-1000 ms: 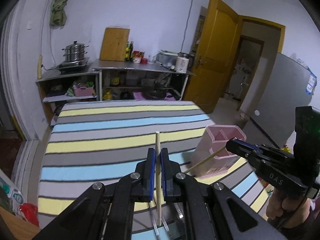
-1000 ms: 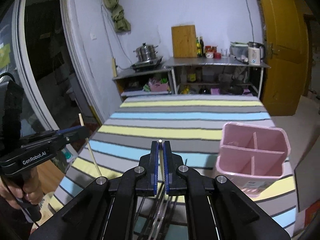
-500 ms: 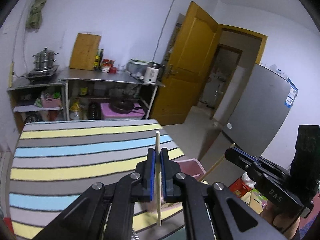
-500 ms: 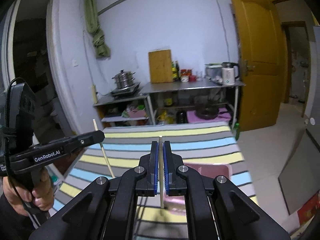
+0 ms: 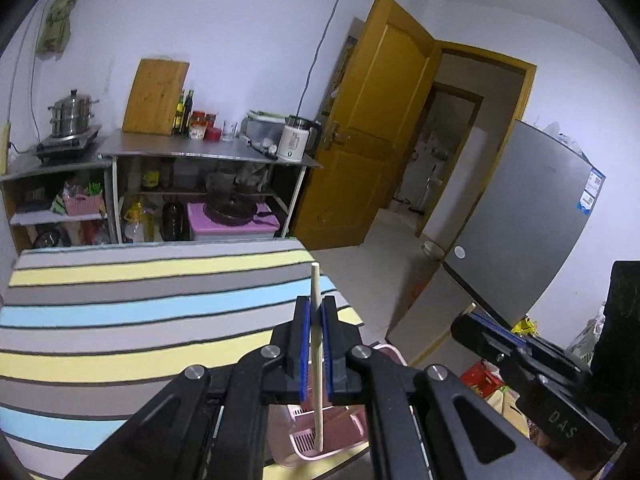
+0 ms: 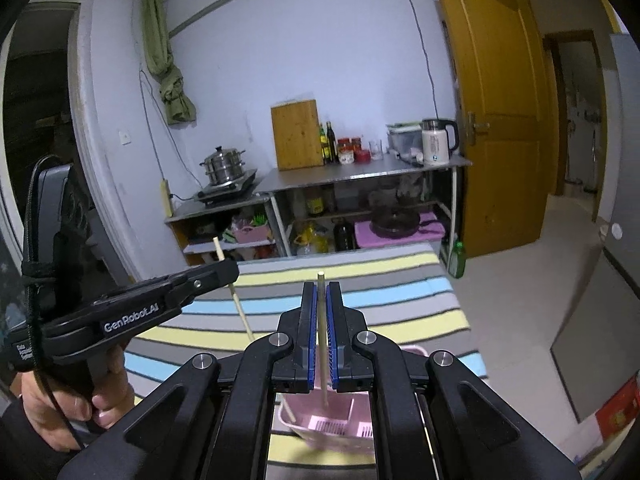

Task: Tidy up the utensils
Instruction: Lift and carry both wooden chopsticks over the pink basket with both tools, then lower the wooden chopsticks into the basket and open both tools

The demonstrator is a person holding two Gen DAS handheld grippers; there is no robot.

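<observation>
My left gripper (image 5: 315, 304) is shut on a pale wooden chopstick (image 5: 318, 412) held nearly upright. Its lower end hangs inside the pink utensil holder (image 5: 348, 422) just below the fingers. My right gripper (image 6: 321, 286) is shut on a second chopstick (image 6: 323, 380), whose tip also dips into the pink holder (image 6: 304, 412). In the right wrist view the left gripper (image 6: 230, 270) comes in from the left, and its chopstick (image 6: 242, 312) slants down into the holder. In the left wrist view the right gripper (image 5: 460, 324) sits close on the right.
The holder stands near the right edge of the striped tablecloth (image 5: 120, 320). Beyond the table is a steel shelf unit (image 5: 208, 156) with a pot, a cutting board and a kettle. A yellow door (image 5: 376, 128) and a grey fridge (image 5: 528, 232) stand to the right.
Both grippers have moved across the table to above the pink holder, each still holding its chopstick. The holder, earlier ahead and to the right, now lies under the fingers.
</observation>
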